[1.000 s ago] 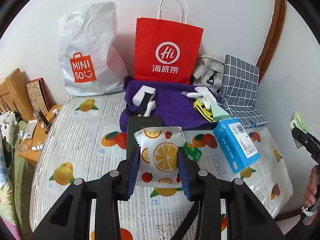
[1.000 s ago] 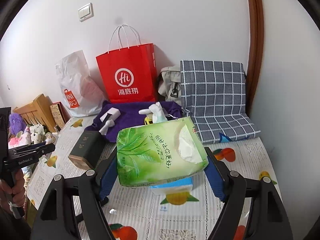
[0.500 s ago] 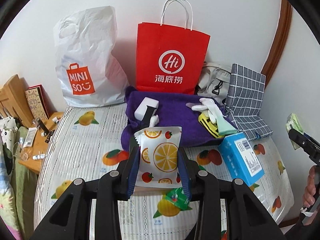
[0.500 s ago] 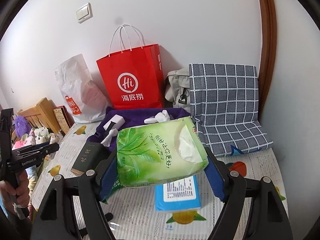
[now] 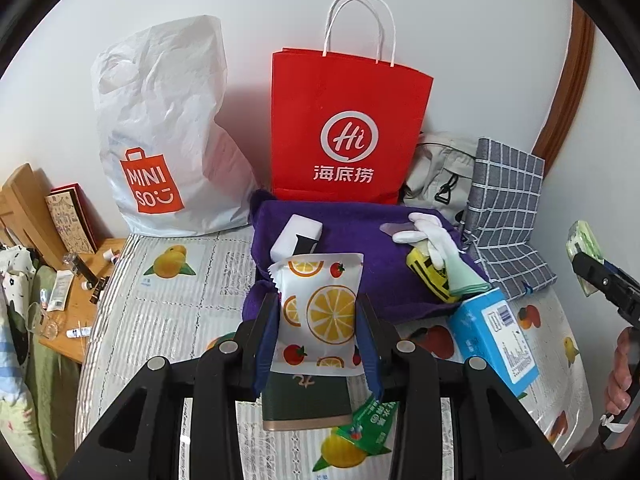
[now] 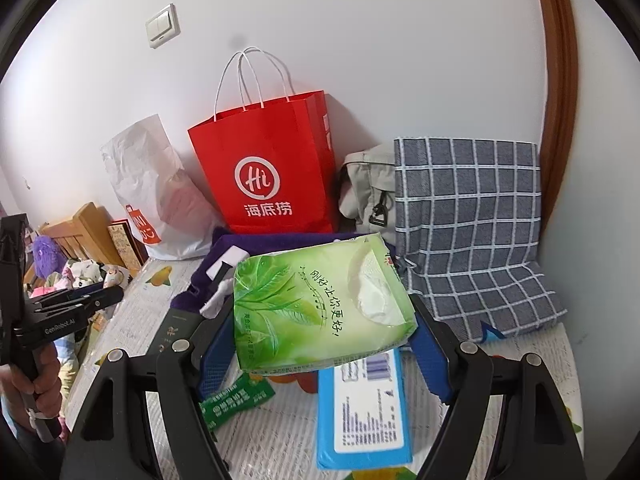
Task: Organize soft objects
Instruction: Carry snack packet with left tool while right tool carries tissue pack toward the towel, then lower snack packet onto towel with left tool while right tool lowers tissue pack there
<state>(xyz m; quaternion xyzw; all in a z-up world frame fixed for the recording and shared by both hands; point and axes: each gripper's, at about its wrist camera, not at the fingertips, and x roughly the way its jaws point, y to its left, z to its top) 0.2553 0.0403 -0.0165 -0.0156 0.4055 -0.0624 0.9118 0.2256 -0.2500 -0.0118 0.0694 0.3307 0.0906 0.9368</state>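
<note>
The left gripper [image 5: 318,330] clamps a white orange-printed snack pouch [image 5: 320,312]; the right gripper [image 6: 320,340] grasps a green plastic tissue pack [image 6: 320,308]. Beyond both fingertips lies a purple towel [image 5: 360,240], then a red paper bag [image 5: 348,132].

L claw [image 5: 318,322]: both pads clamp a fruit-print sachet [image 5: 320,312], tilted downward. R claw [image 6: 324,320]: wide-set pads grip a green tissue pack [image 6: 316,312]; a hand [image 6: 34,376] holds each handle.
</note>
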